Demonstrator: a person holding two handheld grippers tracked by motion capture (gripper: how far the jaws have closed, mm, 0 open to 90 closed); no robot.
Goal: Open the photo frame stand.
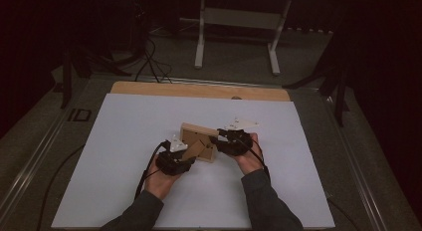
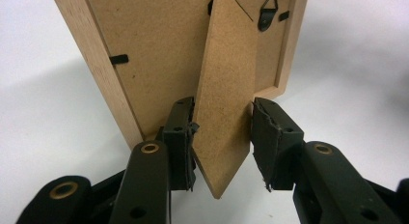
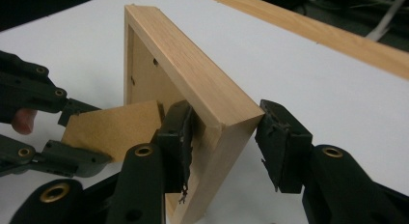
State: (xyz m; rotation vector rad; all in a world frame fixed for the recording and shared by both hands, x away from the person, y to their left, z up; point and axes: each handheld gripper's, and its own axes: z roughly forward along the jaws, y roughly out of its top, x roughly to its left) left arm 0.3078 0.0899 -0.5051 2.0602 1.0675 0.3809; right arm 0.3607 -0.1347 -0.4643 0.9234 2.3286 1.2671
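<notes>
Centrally on the white bench (image 1: 124,141) stands one wooden picture frame (image 1: 198,136) between two tools. Left tool (image 2: 223,142) half-open, clamping its fold-out stand (image 2: 226,103); its view shows a hanger. Right tool (image 3: 223,144) straddles the frame's corner, its right pad apart.

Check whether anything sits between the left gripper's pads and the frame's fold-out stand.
Nothing visible does. The left gripper straddles the stand, one pad on each edge, while the right gripper straddles a corner of the wooden frame.

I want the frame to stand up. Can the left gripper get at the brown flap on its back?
Probably yes. The left gripper already has its fingers on either side of the flap, which sticks out from the frame with nothing in the way.
</notes>
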